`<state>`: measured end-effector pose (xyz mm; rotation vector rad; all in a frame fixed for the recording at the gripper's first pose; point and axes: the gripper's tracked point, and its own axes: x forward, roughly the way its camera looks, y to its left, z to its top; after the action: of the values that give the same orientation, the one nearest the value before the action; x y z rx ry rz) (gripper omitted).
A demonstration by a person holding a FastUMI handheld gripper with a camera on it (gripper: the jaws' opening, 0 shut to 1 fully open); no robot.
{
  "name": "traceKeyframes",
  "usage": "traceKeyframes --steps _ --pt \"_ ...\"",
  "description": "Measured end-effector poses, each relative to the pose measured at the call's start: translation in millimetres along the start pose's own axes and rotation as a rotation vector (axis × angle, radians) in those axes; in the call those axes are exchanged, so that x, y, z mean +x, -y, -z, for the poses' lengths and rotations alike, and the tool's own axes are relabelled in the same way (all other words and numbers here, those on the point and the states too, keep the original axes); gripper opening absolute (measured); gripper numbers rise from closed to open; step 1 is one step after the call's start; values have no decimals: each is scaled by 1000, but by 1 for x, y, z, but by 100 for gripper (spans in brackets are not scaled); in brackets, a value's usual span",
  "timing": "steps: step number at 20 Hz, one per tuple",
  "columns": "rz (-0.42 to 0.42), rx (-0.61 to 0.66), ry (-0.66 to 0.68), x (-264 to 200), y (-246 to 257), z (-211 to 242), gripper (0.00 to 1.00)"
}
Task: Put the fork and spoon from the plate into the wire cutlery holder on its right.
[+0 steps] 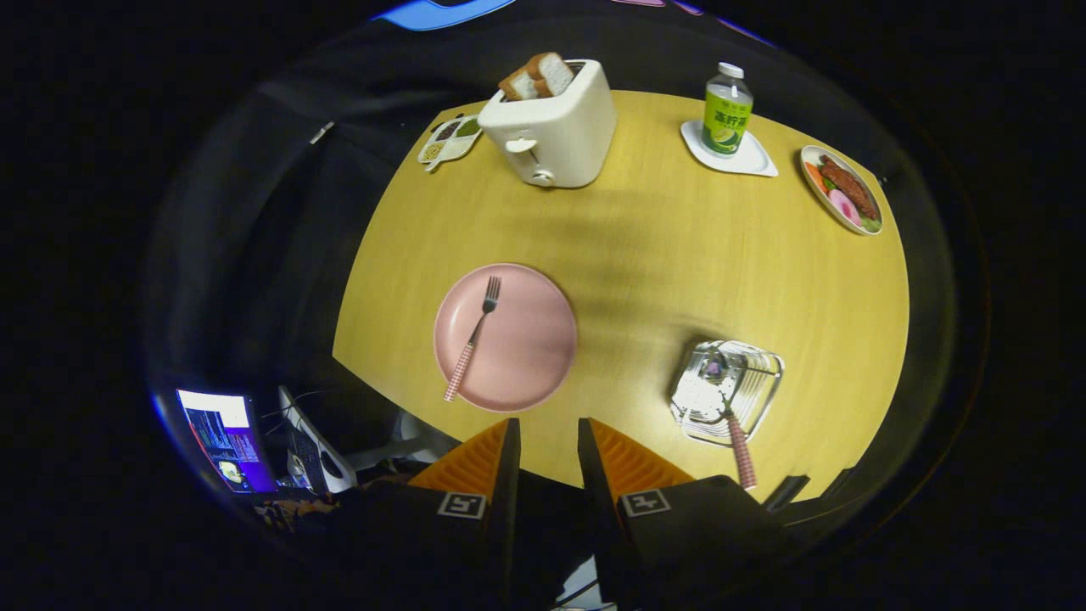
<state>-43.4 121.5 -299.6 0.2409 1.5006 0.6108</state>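
Lying on the pink plate (517, 356), the fork (475, 335) has its tines pointing away toward the toaster and its checked handle running back over the plate's near left rim, the handle's end just past the edge. The plate sits on the yellow worktop (662, 255), ahead and slightly left of the tongs (549, 433). The spoon (731, 407) stands in the wire cutlery holder (730, 390), bowl down inside the wires and checked handle leaning out over the near side toward the right finger. The holder rests on the worktop to the right of the plate, well apart from it, just ahead and right of the tongs.

The tongs hover above the near edge of the worktop with a narrow gap between the two fingers and nothing held between them; they touch neither plate nor holder.

Farther back, a white toaster (556, 127) with slices of bread (537, 76) in its slots stands near the far left of the worktop, with a small divided dish (450, 140) just to its left. To the right of the toaster, a bottle with a green label (727, 110) stands upright on a white coaster (747, 157). Beyond that, at the far right edge, an oval dish of food (842, 188) lies flat. Below the worktop's near left corner, a lit screen (225, 437) shows.
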Motion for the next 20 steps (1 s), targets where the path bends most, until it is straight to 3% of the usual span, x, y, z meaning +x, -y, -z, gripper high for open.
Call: traceKeyframes --steps 3,12,20 --pt "-40 18 -17 38 -41 0 47" --pt "-13 119 -52 135 -94 4 49" --pt "63 175 -71 180 -86 10 50"
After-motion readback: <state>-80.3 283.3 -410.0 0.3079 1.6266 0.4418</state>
